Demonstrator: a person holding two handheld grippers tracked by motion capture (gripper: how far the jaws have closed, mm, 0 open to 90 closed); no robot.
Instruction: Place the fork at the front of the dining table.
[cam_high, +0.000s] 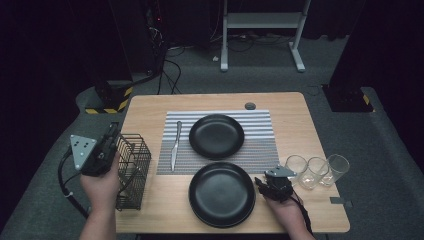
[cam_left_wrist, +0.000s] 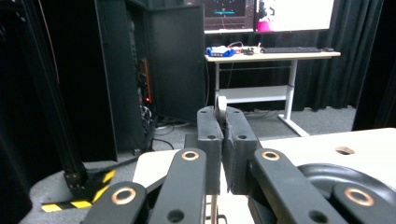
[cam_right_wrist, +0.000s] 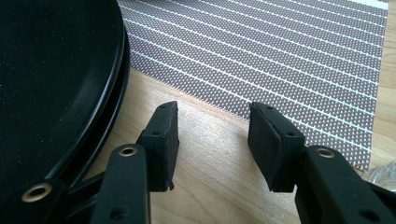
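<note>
— Where's the left gripper (cam_high: 111, 134) right now?

— Out at the left, raised in the person's left hand (cam_high: 102, 182), tipped up and pointing away. Its jaws are pressed together on a thin metal piece that pokes up between the pads (cam_left_wrist: 210, 128).

— And the other?

— The right gripper (cam_right_wrist: 212, 135) sits low — near the worktop, forearm coming in from below. Its jaws stand partway apart, nothing between them.

Silver utensil (cam_left_wrist: 220, 108) upright, pinched above wire basket (cam_high: 134, 170)
</note>
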